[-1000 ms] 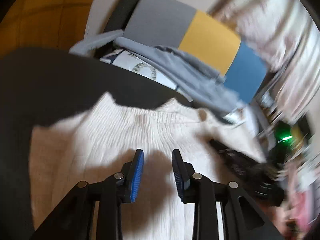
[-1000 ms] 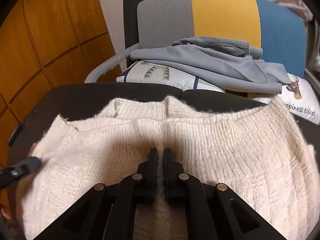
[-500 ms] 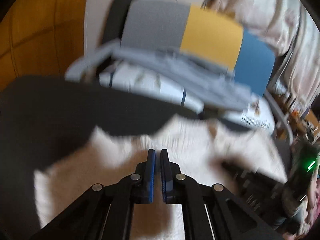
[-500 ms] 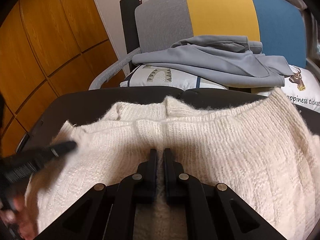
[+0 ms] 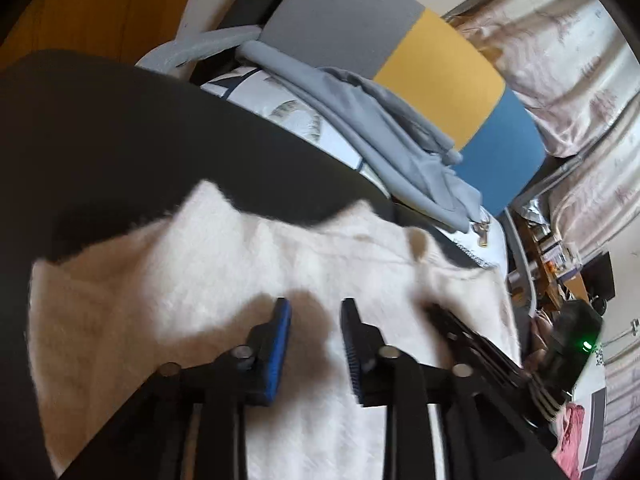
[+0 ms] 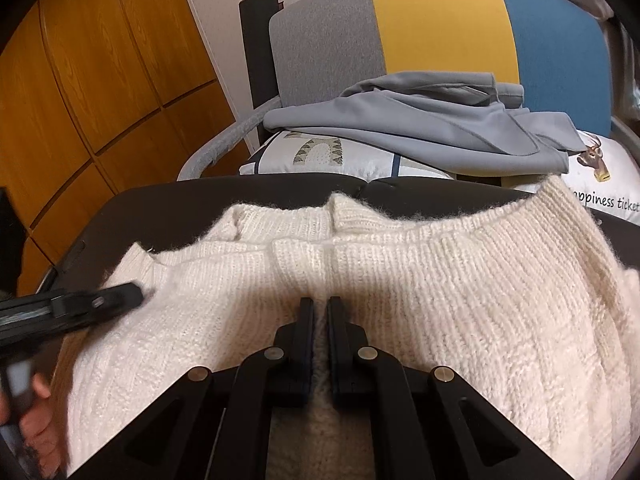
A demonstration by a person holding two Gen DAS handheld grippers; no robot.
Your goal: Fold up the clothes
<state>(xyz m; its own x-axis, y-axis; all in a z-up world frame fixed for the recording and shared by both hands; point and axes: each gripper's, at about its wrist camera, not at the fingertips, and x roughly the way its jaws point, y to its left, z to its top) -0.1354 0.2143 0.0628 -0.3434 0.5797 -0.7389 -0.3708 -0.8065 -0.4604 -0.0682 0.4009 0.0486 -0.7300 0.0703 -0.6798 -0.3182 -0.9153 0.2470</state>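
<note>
We see a cream knitted sweater (image 6: 420,280) spread over a dark table (image 6: 168,208), its ribbed edge lying along the far side and its body running back under both tools. In the right wrist view the right gripper (image 6: 318,308) has its jaws drawn together with only a thin slit between them, and a ridge of the cream knit rises into that slit, so we read it as clamped on the sweater near the middle of the garment. The left gripper (image 5: 316,312) sits over the sweater too, further toward its left side; its blue-padded fingers (image 5: 280,336) stand apart, having just been opening, and between them we see only the knit lying below in shadow (whether the tips touch the wool we cannot tell, the picture being blurred). From the right wrist view the same left gripper (image 6: 100,304) reaches in from the left edge, its tip over the sweater's shoulder, with part of a hand (image 6: 32,420) behind it.

Beyond the table stands a chair (image 6: 440,32) with a back in grey, yellow and blue panels. On its seat lies a white printed cushion (image 6: 340,160) and on top of that a crumpled grey garment (image 6: 420,120). Orange wooden cabinet doors (image 6: 80,80) fill the left of the right wrist view, and pale curtains (image 5: 580,60) hang at the right of the left wrist view.
</note>
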